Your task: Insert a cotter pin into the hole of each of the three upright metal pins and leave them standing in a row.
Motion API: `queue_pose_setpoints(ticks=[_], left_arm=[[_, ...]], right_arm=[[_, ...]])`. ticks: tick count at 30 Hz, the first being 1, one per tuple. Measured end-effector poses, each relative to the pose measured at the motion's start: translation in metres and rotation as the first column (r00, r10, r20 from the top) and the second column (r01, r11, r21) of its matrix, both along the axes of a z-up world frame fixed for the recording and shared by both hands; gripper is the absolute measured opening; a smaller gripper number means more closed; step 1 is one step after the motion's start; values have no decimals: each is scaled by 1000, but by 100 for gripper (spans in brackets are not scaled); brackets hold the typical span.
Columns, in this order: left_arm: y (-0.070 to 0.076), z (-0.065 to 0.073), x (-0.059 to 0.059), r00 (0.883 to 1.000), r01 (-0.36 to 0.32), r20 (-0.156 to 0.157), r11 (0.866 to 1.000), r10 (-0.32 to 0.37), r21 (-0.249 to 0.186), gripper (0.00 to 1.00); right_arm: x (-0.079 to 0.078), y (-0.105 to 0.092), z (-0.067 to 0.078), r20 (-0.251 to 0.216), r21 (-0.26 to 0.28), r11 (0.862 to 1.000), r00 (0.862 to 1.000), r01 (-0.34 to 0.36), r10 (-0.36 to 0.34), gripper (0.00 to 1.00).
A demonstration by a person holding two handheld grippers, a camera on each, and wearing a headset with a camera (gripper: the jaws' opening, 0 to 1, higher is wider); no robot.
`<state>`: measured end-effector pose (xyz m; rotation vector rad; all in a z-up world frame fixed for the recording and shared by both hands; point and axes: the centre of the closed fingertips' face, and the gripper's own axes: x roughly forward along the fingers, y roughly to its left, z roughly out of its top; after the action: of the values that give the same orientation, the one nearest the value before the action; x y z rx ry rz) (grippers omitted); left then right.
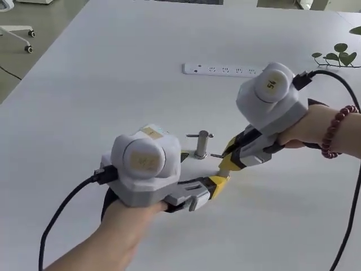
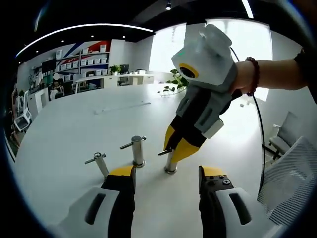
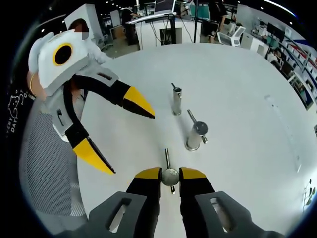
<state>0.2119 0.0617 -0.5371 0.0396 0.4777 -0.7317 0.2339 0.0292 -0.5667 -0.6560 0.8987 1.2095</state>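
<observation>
Metal pin point(image 3: 170, 177) gripped in right gripper point(image 3: 170, 173) jaws, left gripper point(image 2: 167, 171) jaws spread apart, empty

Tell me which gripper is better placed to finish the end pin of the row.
Right. The right gripper clamps the head of the end pin, with a cotter pin through it. The left gripper hangs open to the side, holding nothing.
</observation>
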Motion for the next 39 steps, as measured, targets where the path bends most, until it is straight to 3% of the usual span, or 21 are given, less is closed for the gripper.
queue_pose_setpoints(ticks=[10, 17, 26, 33, 36, 39], left_arm=[[9, 16, -14, 999, 19, 29, 1000, -18, -9, 51], [23, 27, -16, 998, 8, 68, 1000, -8, 7, 52], [44, 35, -15, 995, -1, 101, 999, -3, 41, 56], [55, 35, -13, 997, -20, 81, 1000, 18, 18, 60], [57, 39, -13, 996, -37, 85, 999, 40, -38, 63], [64, 39, -12, 994, -55, 97, 998, 57, -23, 63]], right_arm=[[-1, -2, 1, -3, -1, 999, 999, -51, 51, 8], [-1, -5, 2, -10, 5, 998, 998, -61, 61, 8], [9, -13, 7, 21, 2, 997, 997, -77, 77, 8], [19, -20, 7, 44, -11, 996, 995, -84, 85, 8], [25, -23, 7, 52, -11, 997, 995, -82, 83, 8], [28, -25, 7, 56, -10, 997, 995, -77, 78, 8]])
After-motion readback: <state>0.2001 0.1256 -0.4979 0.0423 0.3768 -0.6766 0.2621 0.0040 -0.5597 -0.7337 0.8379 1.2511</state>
